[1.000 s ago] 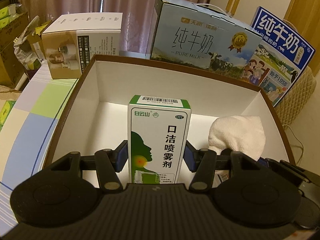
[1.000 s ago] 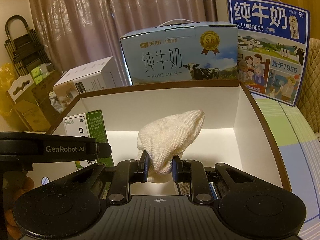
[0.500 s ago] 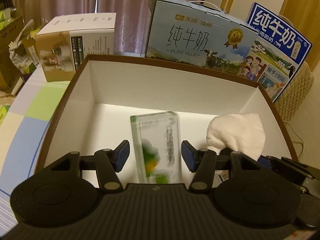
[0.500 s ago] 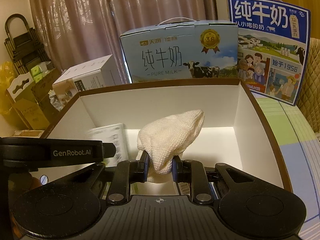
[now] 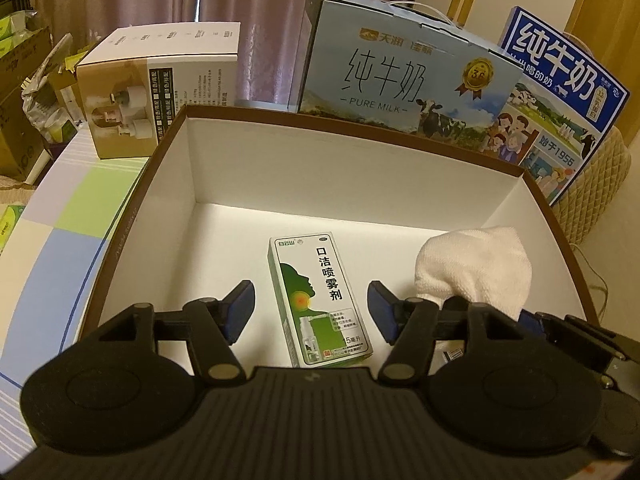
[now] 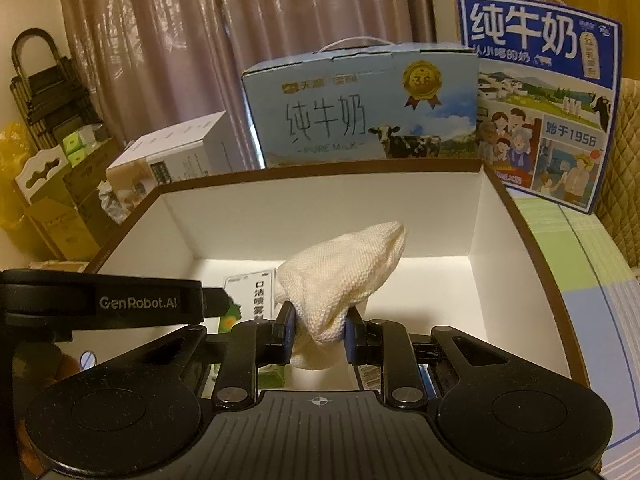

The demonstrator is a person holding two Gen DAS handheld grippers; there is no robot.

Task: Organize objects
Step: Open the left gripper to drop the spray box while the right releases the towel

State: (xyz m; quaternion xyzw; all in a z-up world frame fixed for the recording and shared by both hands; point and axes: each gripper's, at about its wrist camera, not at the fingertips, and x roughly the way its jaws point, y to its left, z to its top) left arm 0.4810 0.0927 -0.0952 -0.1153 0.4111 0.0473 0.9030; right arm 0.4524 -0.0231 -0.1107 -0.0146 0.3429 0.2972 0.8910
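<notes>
Black tongs (image 5: pixel 311 312) w/ blue pads (image 5: pixel 240 310), silver screws; "GenRobot.AI" on side.

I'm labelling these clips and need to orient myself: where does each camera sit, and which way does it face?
Left wrist: on the left gripper, looking down into the brown-rimmed box at the spray carton; its open fingers show.
Right wrist: on the right gripper, facing the box's far wall; fingers clamp the white cloth.
Shared: box, carton, cloth, milk cartons.

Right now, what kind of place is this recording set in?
Probably a lived-in home room, not a lab: heavy curtains behind, retail milk cartons standing on a patterned tablecloth, and cluttered cardboard boxes stacked alongside.
</notes>
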